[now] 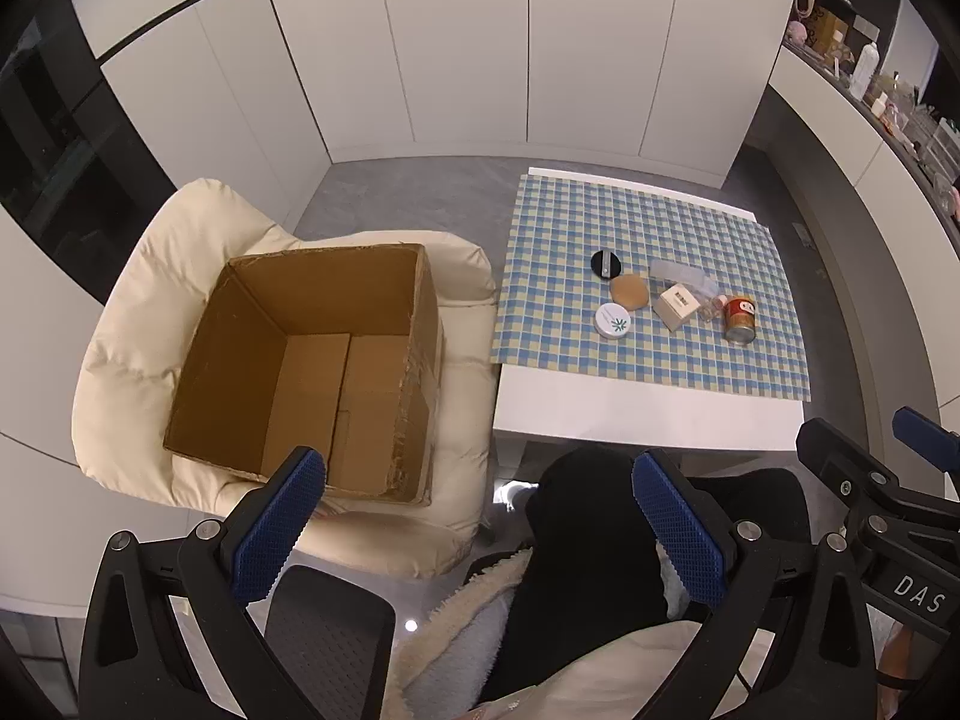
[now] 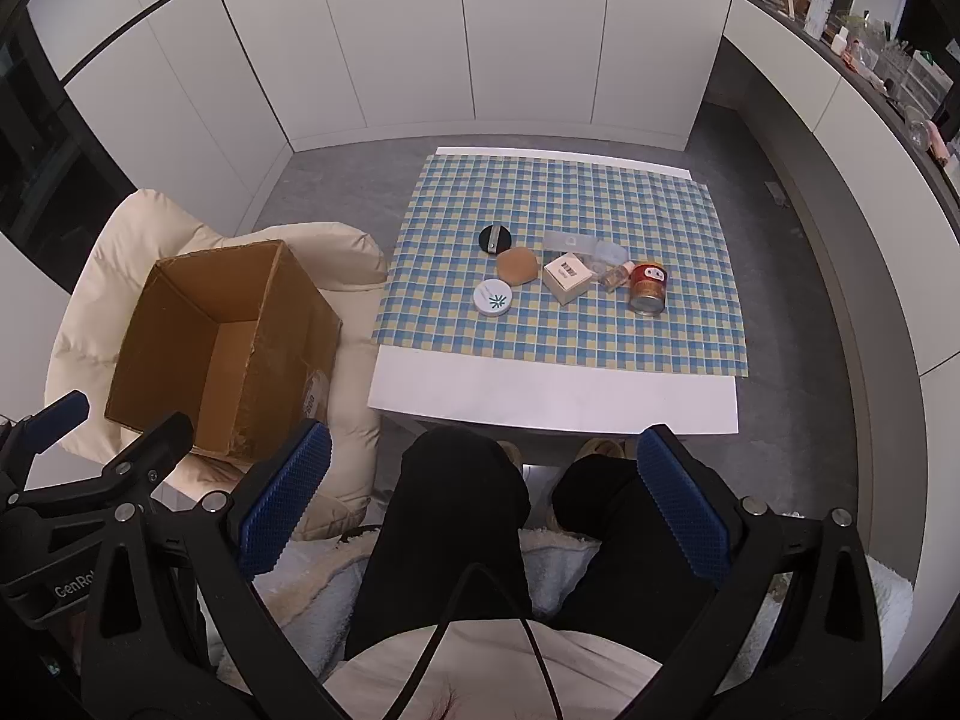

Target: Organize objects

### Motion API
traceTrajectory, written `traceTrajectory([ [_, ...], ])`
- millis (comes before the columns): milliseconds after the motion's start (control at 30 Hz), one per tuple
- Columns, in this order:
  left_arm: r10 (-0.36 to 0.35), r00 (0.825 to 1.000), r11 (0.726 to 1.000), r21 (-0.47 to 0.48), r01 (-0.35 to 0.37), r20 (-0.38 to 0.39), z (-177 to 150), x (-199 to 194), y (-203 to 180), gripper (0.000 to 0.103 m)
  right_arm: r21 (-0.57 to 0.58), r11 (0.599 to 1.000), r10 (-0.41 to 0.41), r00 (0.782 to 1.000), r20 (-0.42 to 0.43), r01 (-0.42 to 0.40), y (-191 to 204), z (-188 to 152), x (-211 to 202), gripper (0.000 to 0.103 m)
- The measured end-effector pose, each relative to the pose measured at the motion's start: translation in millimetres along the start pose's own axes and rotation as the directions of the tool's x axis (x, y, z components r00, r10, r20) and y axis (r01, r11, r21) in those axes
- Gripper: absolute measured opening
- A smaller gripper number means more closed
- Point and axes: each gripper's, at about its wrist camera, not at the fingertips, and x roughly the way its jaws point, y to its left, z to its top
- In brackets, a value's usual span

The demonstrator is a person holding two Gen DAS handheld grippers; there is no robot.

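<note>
left tongs (image 1: 480, 516) spread wide, nothing in them, hanging back above the lap. right tongs (image 2: 483, 507) the same, released and empty, well short of the tabletop (image 2: 552, 390).

left to right now: the box (image 1: 312, 372) sits on a cream cushion (image 1: 120, 348), top open, and nothing shows inside but its bare floor flaps. next over, on the check cloth (image 2: 570, 204), the bits to sort: a black disc (image 2: 495, 238), white tin (image 2: 492, 297), tan puff (image 2: 516, 264), a small carton (image 2: 566, 279), a clear case (image 2: 576, 243), a little bottle (image 2: 615, 276) and a red can (image 2: 648, 288) on the far right. all still on the cloth, none boxed yet.

risks as i read them: that cluster is tight, carton, bottle and can nearly touching, so going in for one could knock a neighbour, and the can may roll if tipped. the flat tin and disc give the tongs little edge to bite. and the box rests on soft padding, so a heavy drop at its rim might tilt it.
</note>
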Motion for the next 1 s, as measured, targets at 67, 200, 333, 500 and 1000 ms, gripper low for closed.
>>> traceTrajectory([
  [67,0.003,1.000,1.000,0.002,-0.003,0.001,0,0,0,0.102,-0.001,1.000,-0.004,1.000,0.000,0.004,0,0,0,0.103],
  [200,0.002,1.000,1.000,0.002,-0.002,0.002,0,0,-1,0.102,0.005,1.000,0.002,1.000,-0.006,-0.002,-2,1,1,0.103],
  [333,0.003,1.000,1.000,0.002,-0.003,0.001,0,0,-1,0.102,0.005,1.000,0.000,1.000,-0.006,0.000,-3,0,1,0.103],
  [500,0.001,1.000,1.000,0.002,-0.001,0.000,0,1,-2,0.102,0.004,1.000,0.000,1.000,-0.006,0.000,-4,0,2,0.103],
  [1000,-0.002,1.000,1.000,0.021,0.002,-0.004,3,2,-23,0.102,0.025,1.000,-0.010,1.000,-0.005,0.010,-24,-3,3,0.103],
])
